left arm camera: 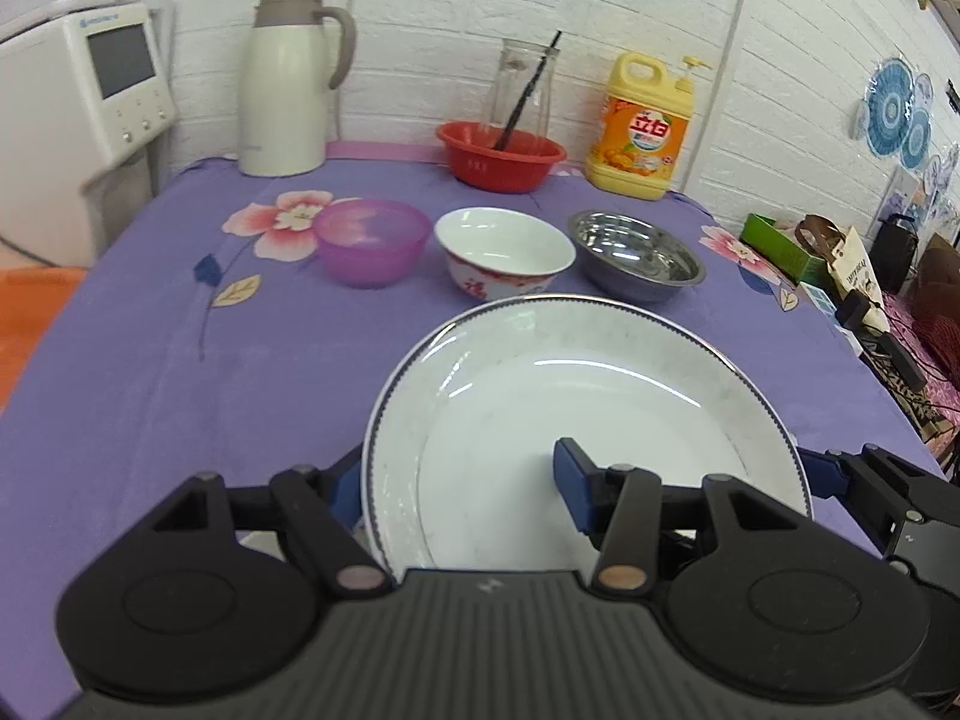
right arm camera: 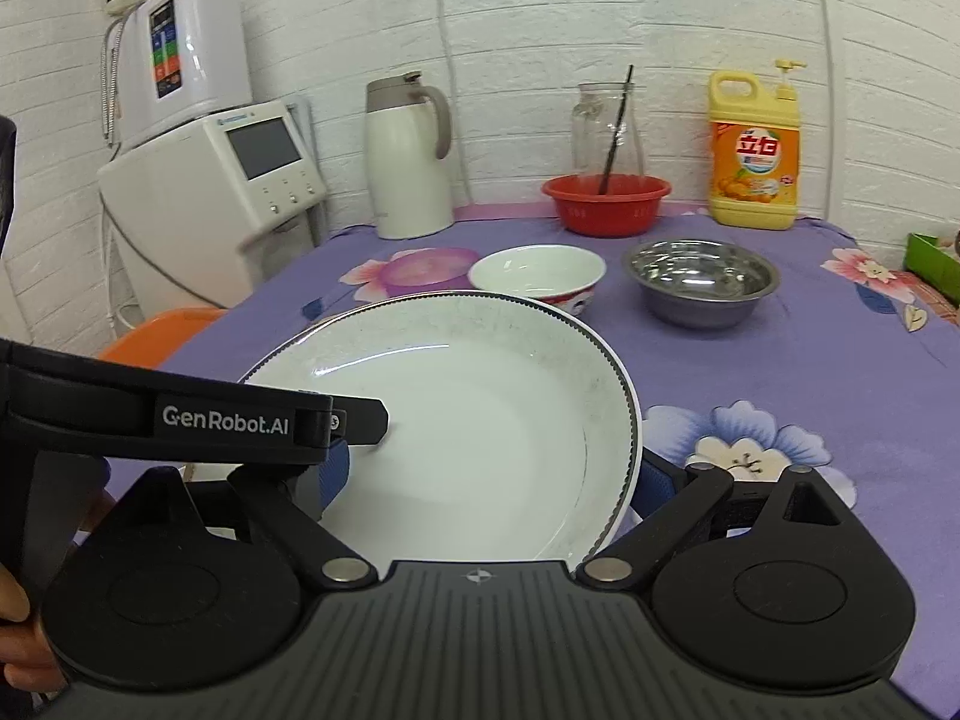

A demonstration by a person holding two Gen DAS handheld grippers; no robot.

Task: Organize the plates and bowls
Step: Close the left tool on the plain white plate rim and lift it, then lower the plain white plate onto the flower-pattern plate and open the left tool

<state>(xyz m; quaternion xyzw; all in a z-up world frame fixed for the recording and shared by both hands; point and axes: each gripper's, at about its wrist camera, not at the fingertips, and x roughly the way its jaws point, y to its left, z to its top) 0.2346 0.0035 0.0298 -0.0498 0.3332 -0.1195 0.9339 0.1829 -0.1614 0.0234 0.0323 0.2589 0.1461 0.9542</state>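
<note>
A white plate (left arm camera: pixel 570 390) (right arm camera: pixel 468 372) with a thin blue rim hangs just above the purple flowered tablecloth (left arm camera: pixel 150 390), carried between both grippers. My left gripper (left arm camera: pixel 457 492) is shut on its left rim, one blue pad inside the plate and one outside. My right gripper (right arm camera: pixel 493 477) is shut on the right rim in the same way. Behind the plate a purple plastic bowl (left arm camera: pixel 369 240), a white bowl with red pattern (left arm camera: pixel 501 252) and a steel bowl (left arm camera: pixel 636 261) stand in a row. The plate hides part of the purple bowl (right arm camera: pixel 429 267) in the right wrist view.
At the back edge stand a cream thermos jug (left arm camera: pixel 288 84), a red basin (left arm camera: pixel 501 156) with a glass jar behind it, and a yellow detergent bottle (left arm camera: pixel 645 126). A white appliance (left arm camera: pixel 78 96) is at the left, an orange seat (right arm camera: pixel 162 330) below it. Clutter lies off the table's right side.
</note>
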